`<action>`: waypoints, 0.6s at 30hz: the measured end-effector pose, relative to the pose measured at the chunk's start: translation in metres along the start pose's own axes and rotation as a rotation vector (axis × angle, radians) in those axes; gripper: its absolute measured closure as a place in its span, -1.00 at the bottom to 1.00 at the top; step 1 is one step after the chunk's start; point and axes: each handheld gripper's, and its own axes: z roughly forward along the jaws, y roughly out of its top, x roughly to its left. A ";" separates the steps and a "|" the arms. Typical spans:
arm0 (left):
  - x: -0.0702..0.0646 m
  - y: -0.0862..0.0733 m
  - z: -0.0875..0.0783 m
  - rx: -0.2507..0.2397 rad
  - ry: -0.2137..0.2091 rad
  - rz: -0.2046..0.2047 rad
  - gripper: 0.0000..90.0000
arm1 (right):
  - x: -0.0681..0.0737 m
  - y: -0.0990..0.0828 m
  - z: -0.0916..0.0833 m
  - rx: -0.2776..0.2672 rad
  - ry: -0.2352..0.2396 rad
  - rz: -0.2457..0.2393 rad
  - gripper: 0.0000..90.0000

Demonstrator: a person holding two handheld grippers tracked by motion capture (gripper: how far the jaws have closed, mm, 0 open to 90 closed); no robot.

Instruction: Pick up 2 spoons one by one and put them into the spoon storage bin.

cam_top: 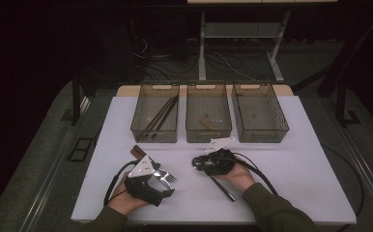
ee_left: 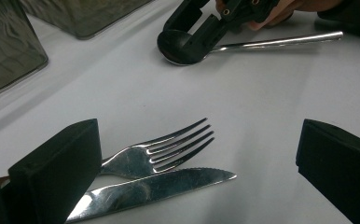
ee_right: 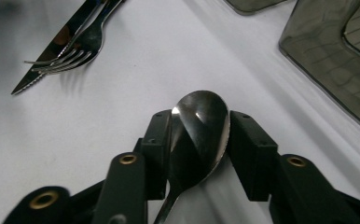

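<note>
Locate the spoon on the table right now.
The spoon lies on the white table in front of the middle bin; in the right gripper view its bowl sits between the right gripper jaws, right of the fork and knife.

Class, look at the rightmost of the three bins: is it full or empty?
Apparently empty: the rightmost bin shows only its bare ribbed floor in the high view, while the other two bins hold dark utensils.

Three bins point(cam_top: 208, 120) are standing side by side at the table's point(cam_top: 295, 164) far edge. A fork point(ee_left: 162, 151) and a knife point(ee_left: 155, 189) are lying together at front left, with a spoon point(ee_right: 199, 128) lying to their right.
</note>
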 end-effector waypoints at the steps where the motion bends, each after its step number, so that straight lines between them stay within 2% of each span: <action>1: 0.000 0.000 0.000 -0.001 0.000 -0.001 -1.00 | 0.000 0.000 0.000 0.001 0.000 -0.002 0.37; 8: 0.000 0.000 0.000 0.000 0.001 0.001 -1.00 | 0.000 0.000 -0.001 -0.009 -0.005 0.007 0.55; 13: 0.000 0.000 0.000 -0.004 0.001 0.001 -1.00 | 0.002 0.001 -0.003 -0.028 -0.018 -0.013 0.73; 18: -0.001 0.000 0.000 -0.009 0.001 -0.003 -1.00 | 0.005 0.003 -0.006 -0.044 -0.003 -0.027 0.87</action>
